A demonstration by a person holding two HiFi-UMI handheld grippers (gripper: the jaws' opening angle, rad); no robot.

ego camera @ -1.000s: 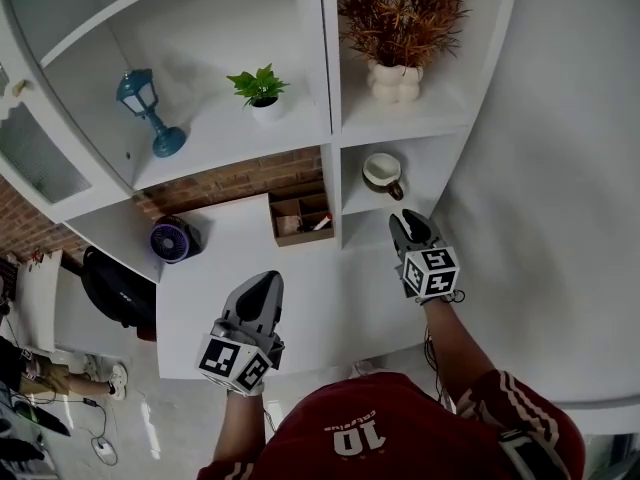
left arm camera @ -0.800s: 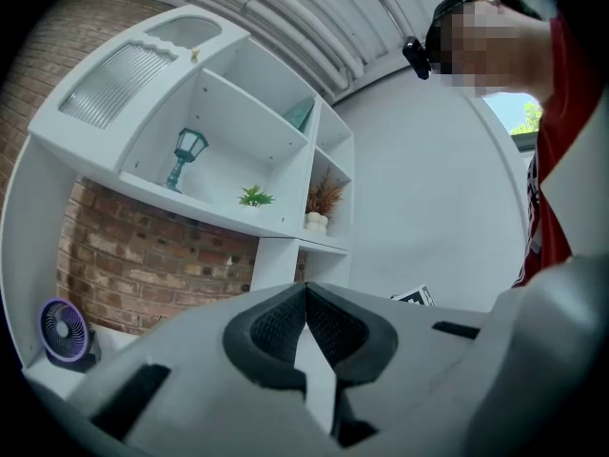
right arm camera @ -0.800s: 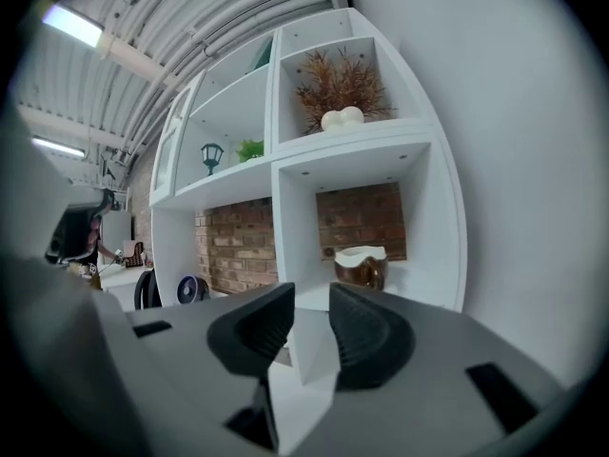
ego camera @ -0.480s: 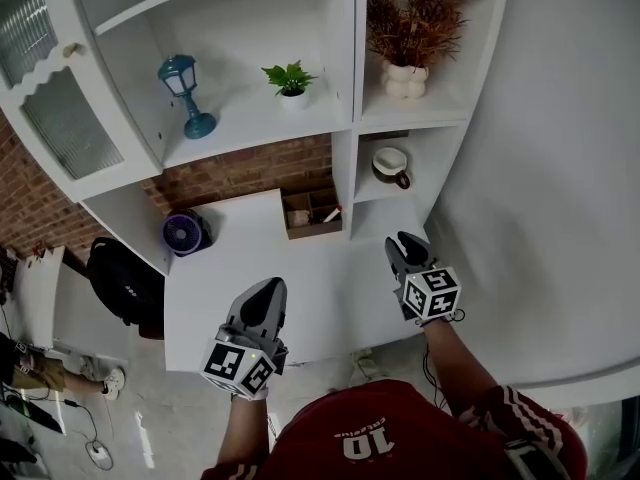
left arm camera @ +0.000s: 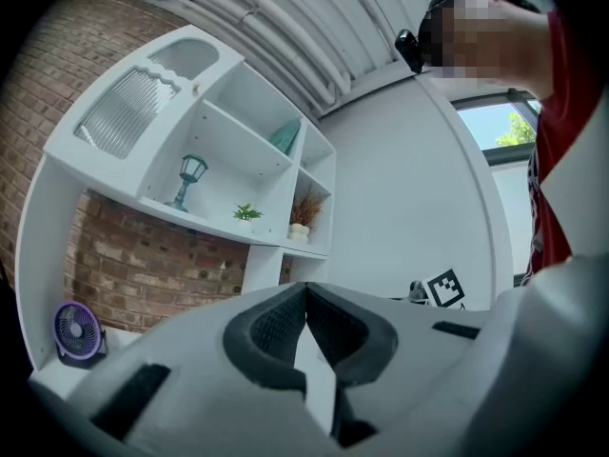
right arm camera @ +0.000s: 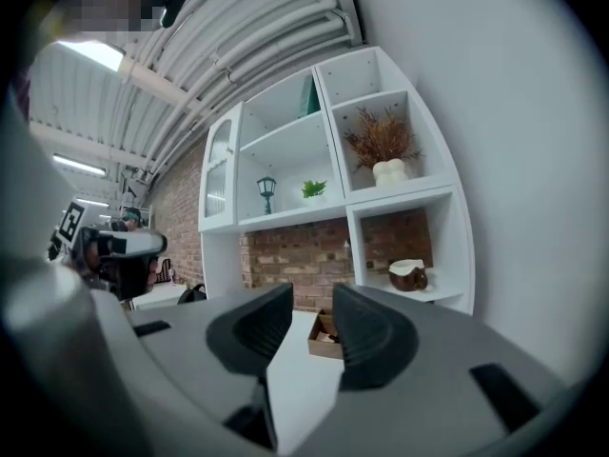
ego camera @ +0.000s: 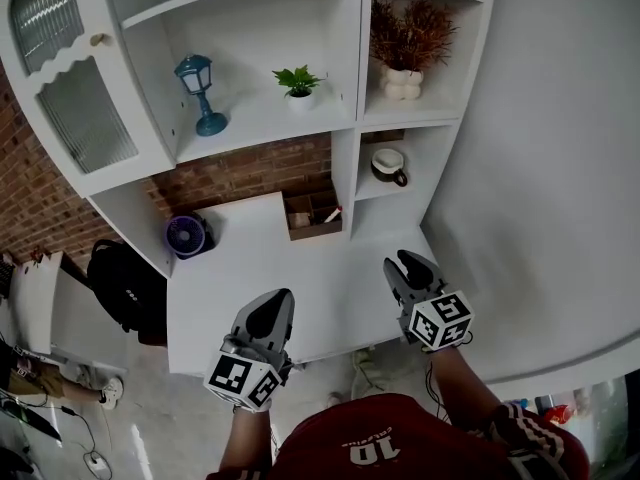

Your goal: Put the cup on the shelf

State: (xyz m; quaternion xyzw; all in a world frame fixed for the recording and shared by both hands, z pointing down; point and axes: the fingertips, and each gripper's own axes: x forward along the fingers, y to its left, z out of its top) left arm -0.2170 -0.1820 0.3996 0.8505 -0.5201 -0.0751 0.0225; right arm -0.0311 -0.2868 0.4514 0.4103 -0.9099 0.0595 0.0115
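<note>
Right gripper (right arm camera: 312,317): jaws apart and have just been opening wider; nothing between the pads, only tabletop shows through the gap.
Left gripper (left arm camera: 304,305): jaw tips meet; holds nothing.
Gripper positions: both over the near edge of the white table (ego camera: 250,268), well apart, right one on the wall side.
Cup (ego camera: 388,166): brown outside, white inside, upright in the lower right compartment of the shelf unit (ego camera: 357,68); well apart from both grippers.
Compartment above cup: white vase of dried plants (ego camera: 404,81).
Wide shelf to the left: blue lantern lamp (ego camera: 200,93) and small green plant (ego camera: 299,83), standing apart.
Table back: wooden box (ego camera: 313,215) against the brick wall, just beside the shelf upright; purple fan (ego camera: 185,236) at the far left corner.
</note>
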